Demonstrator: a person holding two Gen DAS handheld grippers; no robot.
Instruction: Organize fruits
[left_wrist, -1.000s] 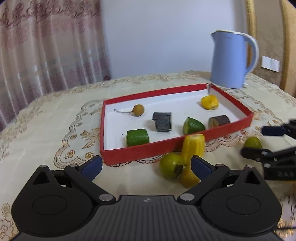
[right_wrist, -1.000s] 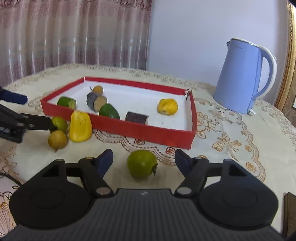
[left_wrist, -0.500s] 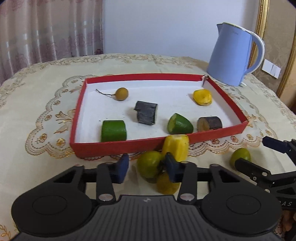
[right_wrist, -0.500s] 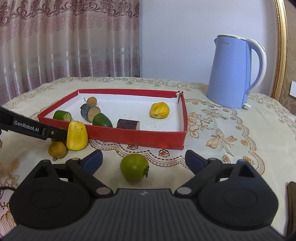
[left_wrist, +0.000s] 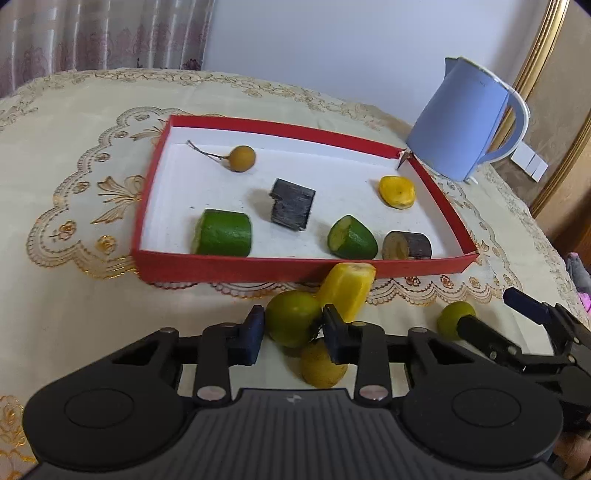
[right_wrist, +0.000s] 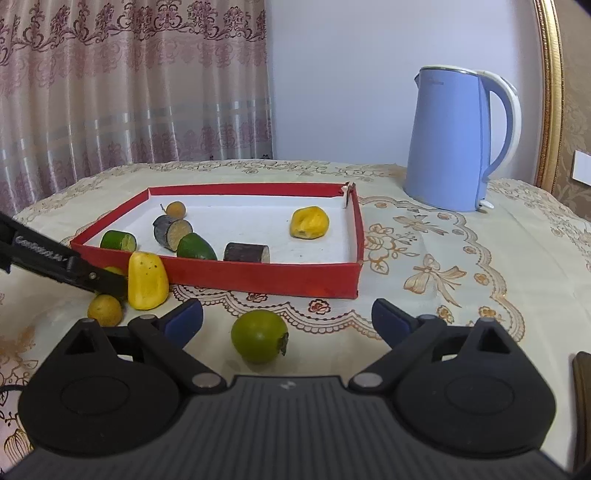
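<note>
My left gripper (left_wrist: 293, 334) is closing its jaws, and the blue pads press both sides of a round green fruit (left_wrist: 293, 317) just before the red tray (left_wrist: 295, 264). A yellow fruit piece (left_wrist: 347, 291) leans by the tray's front wall behind it, and a small yellow-brown fruit (left_wrist: 321, 365) lies under the right finger. My right gripper (right_wrist: 286, 319) is opening, with a second round green fruit (right_wrist: 259, 340) lying on the cloth between its fingers, untouched. Several cut green, dark and yellow pieces lie in the tray.
A blue kettle (right_wrist: 454, 144) stands behind the tray's far right corner. The table wears a cream embroidered cloth (left_wrist: 74, 206), with curtains and a wall behind. From the right wrist view, the left gripper's arm (right_wrist: 55, 258) reaches in from the left.
The left jaws went from wide open to closed around the green fruit, and the gripper rolled and edged closer. The right jaws spread wider around the other green fruit.
</note>
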